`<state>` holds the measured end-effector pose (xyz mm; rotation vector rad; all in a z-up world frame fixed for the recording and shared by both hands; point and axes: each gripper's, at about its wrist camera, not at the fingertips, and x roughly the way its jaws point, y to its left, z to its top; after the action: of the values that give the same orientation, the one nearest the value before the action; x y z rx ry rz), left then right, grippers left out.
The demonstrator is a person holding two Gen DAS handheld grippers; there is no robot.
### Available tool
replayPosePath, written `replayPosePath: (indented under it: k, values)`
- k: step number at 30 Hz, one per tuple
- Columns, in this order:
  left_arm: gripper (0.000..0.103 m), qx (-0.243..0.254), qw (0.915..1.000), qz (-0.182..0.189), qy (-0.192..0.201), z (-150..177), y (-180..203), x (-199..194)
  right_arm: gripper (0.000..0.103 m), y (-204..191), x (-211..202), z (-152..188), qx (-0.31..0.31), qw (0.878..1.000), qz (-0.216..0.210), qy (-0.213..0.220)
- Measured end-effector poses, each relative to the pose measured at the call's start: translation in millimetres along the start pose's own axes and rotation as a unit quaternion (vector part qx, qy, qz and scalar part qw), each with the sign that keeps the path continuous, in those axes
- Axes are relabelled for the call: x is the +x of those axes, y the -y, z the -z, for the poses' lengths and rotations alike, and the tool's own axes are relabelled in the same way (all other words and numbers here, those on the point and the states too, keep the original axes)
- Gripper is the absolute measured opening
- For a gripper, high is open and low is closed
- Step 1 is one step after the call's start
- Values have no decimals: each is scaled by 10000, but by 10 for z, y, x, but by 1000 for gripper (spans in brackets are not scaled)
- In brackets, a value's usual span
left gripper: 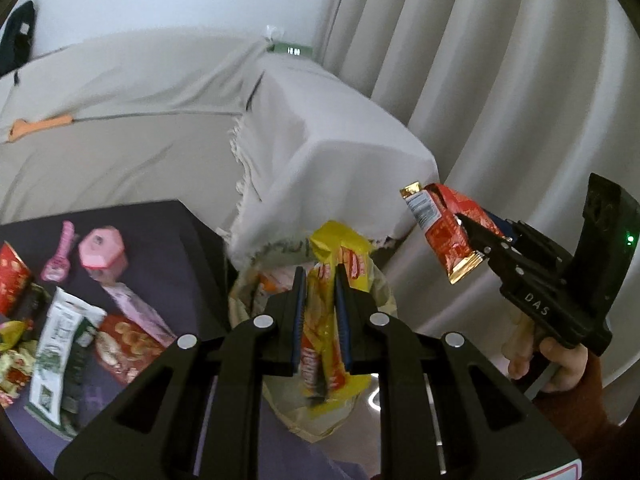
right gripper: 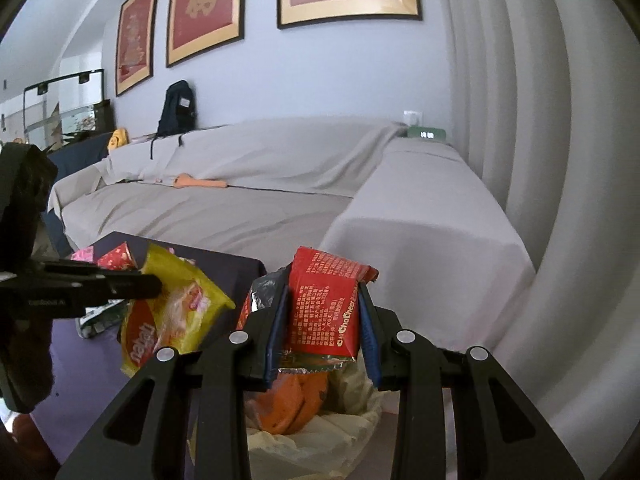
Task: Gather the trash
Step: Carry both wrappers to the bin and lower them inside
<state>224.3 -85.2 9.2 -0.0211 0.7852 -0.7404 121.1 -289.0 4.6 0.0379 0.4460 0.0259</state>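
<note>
A crumpled yellow snack wrapper (left gripper: 320,292) sits pinched in the left tool (left gripper: 319,276) above an open trash bag (left gripper: 384,292) beside the counter (left gripper: 188,224), while the right tool (right gripper: 324,312) clamps a creased red wrapper (right gripper: 326,300) nearby.

A dark purple table (left gripper: 168,220) is seen at the lower left of the left wrist view. On its top, several things are laid: a pink box-shaped container (left gripper: 102,254), a small pink tube (left gripper: 60,258) just beside it, a pale pink wrapper (left gripper: 136,308), a white and green packet (left gripper: 62,354), a red snack packet (left gripper: 122,348) and a red carton (left gripper: 12,280) at the left edge. More crumpled wrappers (left gripper: 12,364) are piled nearby.
</note>
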Motion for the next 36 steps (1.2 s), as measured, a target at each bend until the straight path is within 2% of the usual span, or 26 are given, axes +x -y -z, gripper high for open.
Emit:
replayPosePath:
  k: [7,13,20,21,22,24,32,36]
  values:
    - [12,-202,9992,86,-329,47,-54,478,32,85,210,122,138,9997,35,-185]
    - [12,-307,9992,89,-258,-5,-43,849,32,168,346,211,220,9993,83,-303]
    - [13,-383,9984,63,-408,80,-59,1174,32,252,419,330,307,9986,122,-412]
    - [16,-435,9981,94,-416,87,-81,1202,32,260,431,330,322,9985,116,-423]
    - [26,-480,9978,131,-427,92,-104,1218,32,265,446,335,341,9984,109,-434]
    - [36,-582,9975,94,-386,99,-166,1213,32,263,482,357,386,9981,65,-472]
    - [41,-697,9960,-468,-302,138,-412,974,32,44,738,524,410,9971,-246,-587]
    - [45,-722,9939,-796,-244,264,-547,738,32,-159,1005,659,243,9966,-238,-749]
